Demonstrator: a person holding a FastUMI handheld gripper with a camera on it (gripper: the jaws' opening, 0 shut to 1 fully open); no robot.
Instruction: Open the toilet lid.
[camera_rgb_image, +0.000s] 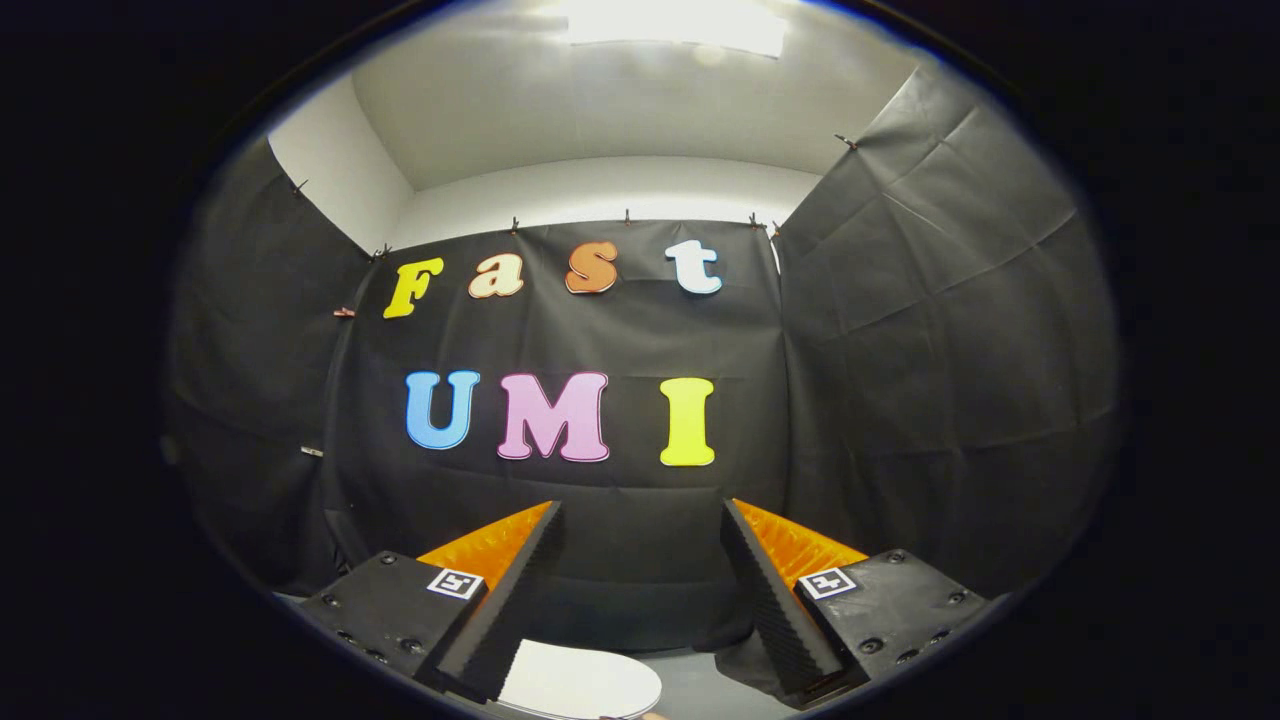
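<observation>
The tongs (640, 520) are held level, aimed at the black cloth back wall (620, 560) of the booth, with the two fingers spread wide apart and nothing between them. Each finger (500, 600) shows a ridged inner face, and on the block behind each sits a small square black-and-white marker tag (455, 583). No part of either finger touches anything.

The white, rounded, smooth toilet lid (585, 685) lies low in the gripper view, beneath and between the fingers, nearer the left finger than the right. Only its upper curved portion is visible, so whether it is down flat or partly lifted cannot be told. It rests apart from the fingers, below their level. Beside it, toward the right finger, is a strip of plain grey floor (700, 685).

Black cloth side panels (950, 350) hang to either side, pinned by small clips along their top edges. Above them rise pale walls (600, 190) and a bright ceiling light (675, 22).
</observation>
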